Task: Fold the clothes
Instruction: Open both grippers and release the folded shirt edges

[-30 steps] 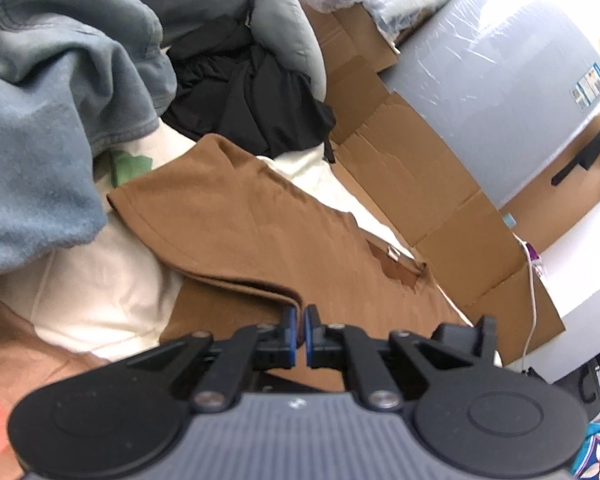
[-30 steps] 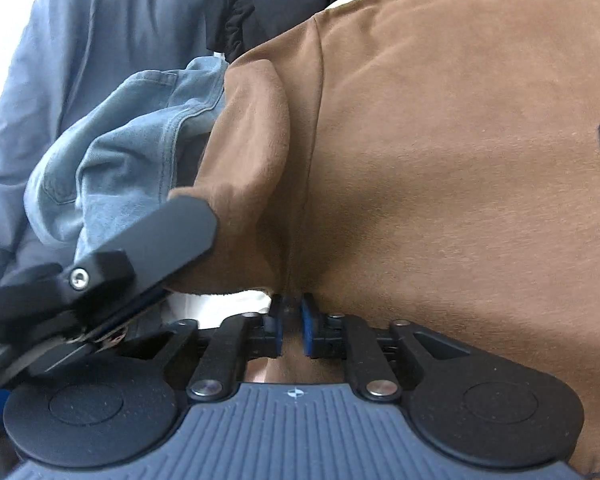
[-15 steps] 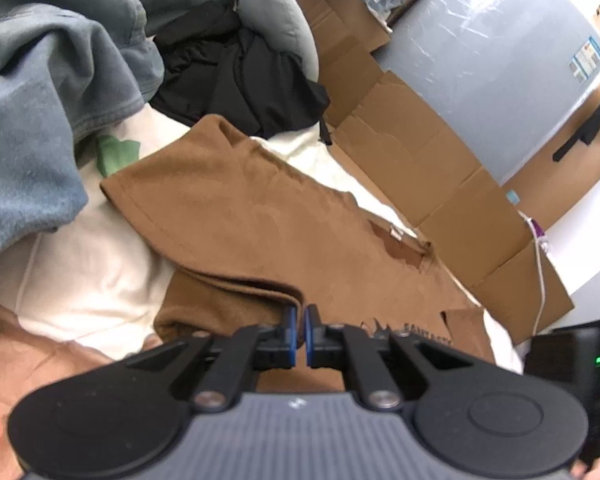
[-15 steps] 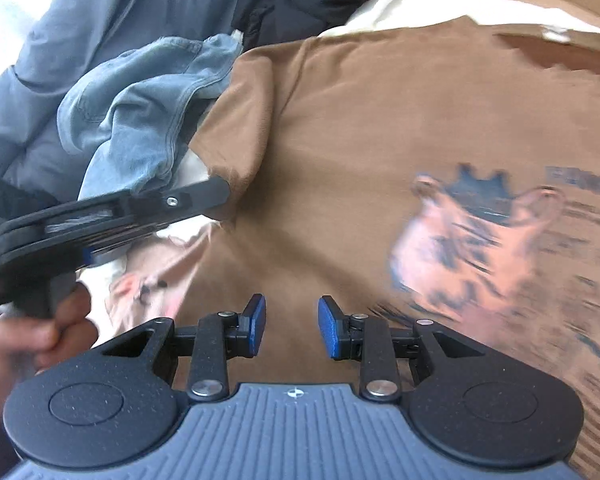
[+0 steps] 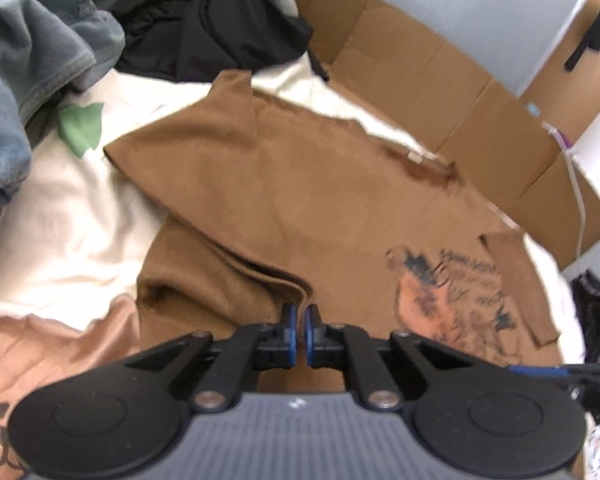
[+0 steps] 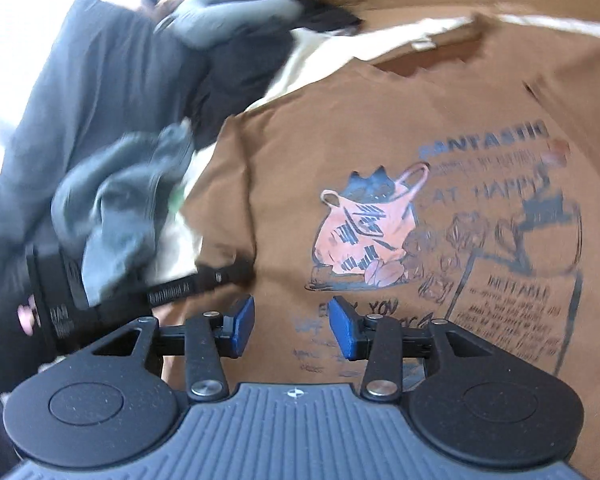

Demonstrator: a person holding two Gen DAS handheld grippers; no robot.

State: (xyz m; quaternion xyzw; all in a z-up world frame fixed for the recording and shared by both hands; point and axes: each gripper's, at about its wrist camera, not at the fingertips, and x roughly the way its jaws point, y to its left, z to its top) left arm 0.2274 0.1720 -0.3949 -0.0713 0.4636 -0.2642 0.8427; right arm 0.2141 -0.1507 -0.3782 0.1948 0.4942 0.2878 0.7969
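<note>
We see the brown printed cotton T-shirt (image 5: 308,184) spread on the cream bedsheet (image 5: 60,216). Our left gripper (image 5: 300,334) is pinched nearly closed on a folded ridge of its fabric. Our right gripper (image 6: 290,328) has just been opening; its blue pads (image 6: 242,322) stand apart above the shirt's print, with nothing between them.

Left wrist cam sits behind the left gripper (image 5: 300,330), tilted down, close over the shirt (image 5: 320,200). Right wrist cam likewise behind the right gripper (image 6: 291,324), tilted down. Both share the shirt's print (image 6: 440,232) & neck.
</note>
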